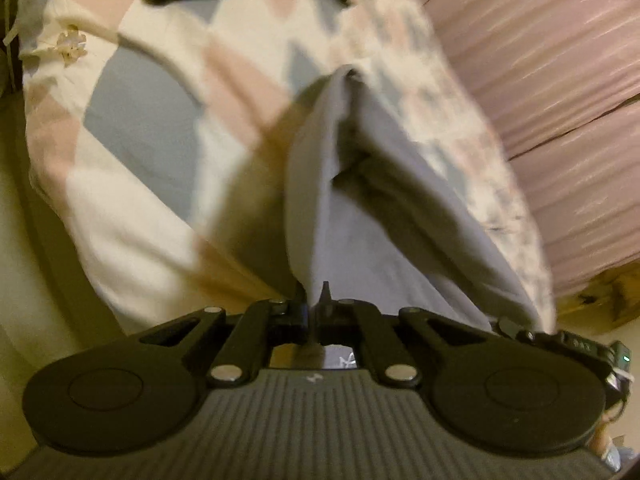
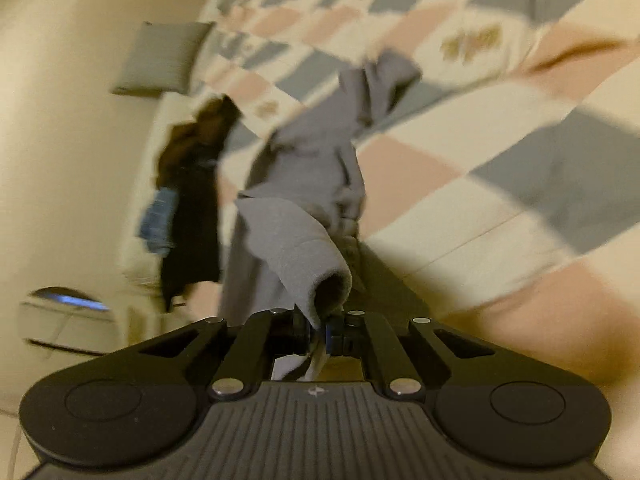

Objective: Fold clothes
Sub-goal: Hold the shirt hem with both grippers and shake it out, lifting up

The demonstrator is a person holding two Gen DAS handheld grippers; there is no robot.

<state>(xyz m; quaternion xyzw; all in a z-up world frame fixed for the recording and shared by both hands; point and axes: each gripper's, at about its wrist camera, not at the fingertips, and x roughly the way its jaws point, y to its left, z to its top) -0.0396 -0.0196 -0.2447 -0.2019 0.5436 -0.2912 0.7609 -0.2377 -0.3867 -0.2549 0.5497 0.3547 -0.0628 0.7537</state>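
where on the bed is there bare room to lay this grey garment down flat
The widest bare patch is the checked quilt to the right of the hanging grey garment in the right wrist view. The left edge is crowded by dark clothes and a grey cushion. Both the right tool and left tool grip the garment.

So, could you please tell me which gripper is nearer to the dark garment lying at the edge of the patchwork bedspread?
Right, as far as can be told. The right gripper, shut on the grey fleece garment, has the dark garment just ahead-left. The left gripper holds the same fleece; its view shows no such garment clearly.
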